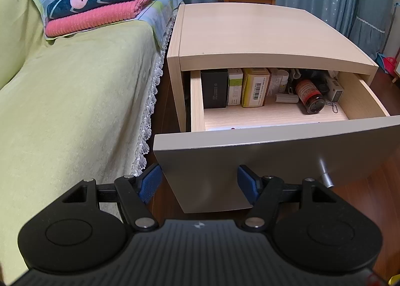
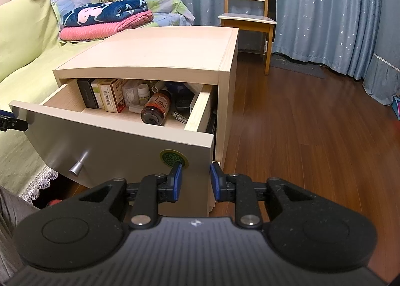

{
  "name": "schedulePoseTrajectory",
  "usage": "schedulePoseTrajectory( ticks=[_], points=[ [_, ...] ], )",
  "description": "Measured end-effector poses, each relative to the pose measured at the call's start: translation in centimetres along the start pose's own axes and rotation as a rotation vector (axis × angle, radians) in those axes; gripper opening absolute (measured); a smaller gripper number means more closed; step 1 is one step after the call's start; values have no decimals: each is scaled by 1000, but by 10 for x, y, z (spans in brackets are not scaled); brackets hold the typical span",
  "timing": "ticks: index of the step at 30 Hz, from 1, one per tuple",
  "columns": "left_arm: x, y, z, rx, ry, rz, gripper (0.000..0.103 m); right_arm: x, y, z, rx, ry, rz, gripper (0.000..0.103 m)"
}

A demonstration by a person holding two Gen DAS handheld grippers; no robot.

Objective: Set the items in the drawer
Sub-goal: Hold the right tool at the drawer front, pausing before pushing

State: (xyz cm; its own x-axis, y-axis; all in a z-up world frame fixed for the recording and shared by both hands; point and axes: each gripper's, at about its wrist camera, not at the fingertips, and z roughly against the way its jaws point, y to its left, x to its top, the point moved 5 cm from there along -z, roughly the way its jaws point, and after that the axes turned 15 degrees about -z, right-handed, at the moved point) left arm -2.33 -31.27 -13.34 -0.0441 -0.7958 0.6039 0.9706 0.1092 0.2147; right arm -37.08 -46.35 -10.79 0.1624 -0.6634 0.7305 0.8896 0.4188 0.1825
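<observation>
The nightstand's drawer (image 1: 275,146) (image 2: 120,143) is pulled out. Inside stand a black box (image 1: 214,88), a yellow box (image 1: 255,91) (image 2: 111,96), a white pill bottle (image 2: 143,93) and a dark brown jar with a red label (image 1: 310,97) (image 2: 156,109) lying on its side. My left gripper (image 1: 200,183) is open and empty, just in front of the drawer's grey front panel at its left part. My right gripper (image 2: 196,181) is open and empty, low before the panel's right corner. The metal knob (image 1: 325,173) (image 2: 78,166) sticks out of the panel.
A bed with a green cover (image 1: 62,101) (image 2: 22,68) runs along the nightstand's left, with folded blankets (image 1: 100,8) (image 2: 107,19) on it. A wooden chair (image 2: 246,11) stands behind against blue curtains. Wooden floor (image 2: 312,123) lies to the right. The nightstand top (image 1: 260,33) is bare.
</observation>
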Motion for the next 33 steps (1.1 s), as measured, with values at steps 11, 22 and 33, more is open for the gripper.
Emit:
schedulePoseTrajectory(
  ticks=[11,22,33],
  points=[
    [0,2,1,-1,-5,6,68,2,1,-2,-3,-6,-3,22],
    [2,3,-1,0,-8,10,68,4,2,-6,-4,-10,-7,22],
    [5,3,-4,3,-9,12,68,5,1,-9,-4,-14,-10,22]
  ],
)
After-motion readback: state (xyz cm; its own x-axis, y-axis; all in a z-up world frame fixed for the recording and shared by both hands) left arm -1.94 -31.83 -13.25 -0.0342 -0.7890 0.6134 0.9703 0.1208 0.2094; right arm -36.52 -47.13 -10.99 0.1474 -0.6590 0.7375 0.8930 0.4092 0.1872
